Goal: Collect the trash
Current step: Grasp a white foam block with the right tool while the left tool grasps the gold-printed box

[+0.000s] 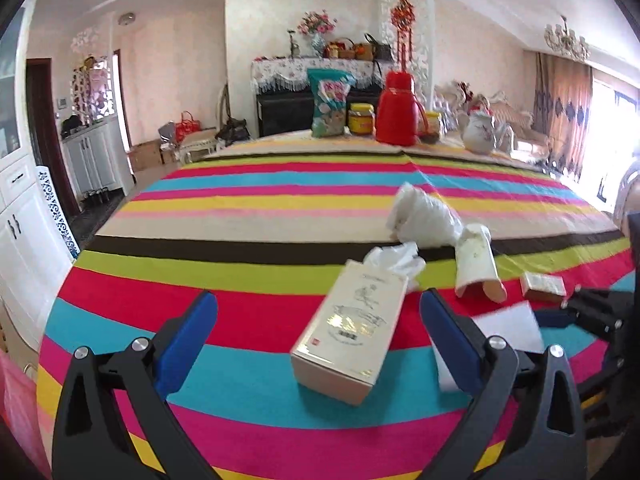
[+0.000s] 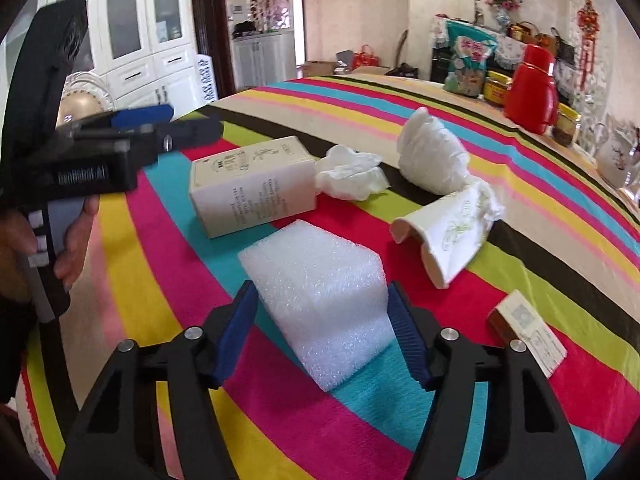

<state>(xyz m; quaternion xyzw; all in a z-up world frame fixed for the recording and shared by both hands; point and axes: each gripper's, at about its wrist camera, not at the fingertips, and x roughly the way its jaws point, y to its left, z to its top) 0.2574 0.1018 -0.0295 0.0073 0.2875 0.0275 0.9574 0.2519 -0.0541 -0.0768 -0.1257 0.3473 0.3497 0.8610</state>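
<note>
Right gripper (image 2: 322, 322) half-closed, I see pads flanking foam block (image 2: 320, 304), right pad touching | left gripper (image 1: 318, 322) wide open, empty | striped table (image 2: 400, 420) roomy | block's long axis points away, near edge.

Left wrist view: low over near edge of striped tablecloth (image 1: 240, 248), facing far wall, tilted down, close to cream box (image 1: 348, 332). Right wrist view: from right of that, low, angled left toward white cabinets (image 2: 132, 32), very close to foam block (image 2: 324, 300). Shared: box, crushed paper cup (image 2: 444, 232), tissue wad (image 1: 396, 258), red thermos (image 1: 398, 110).
</note>
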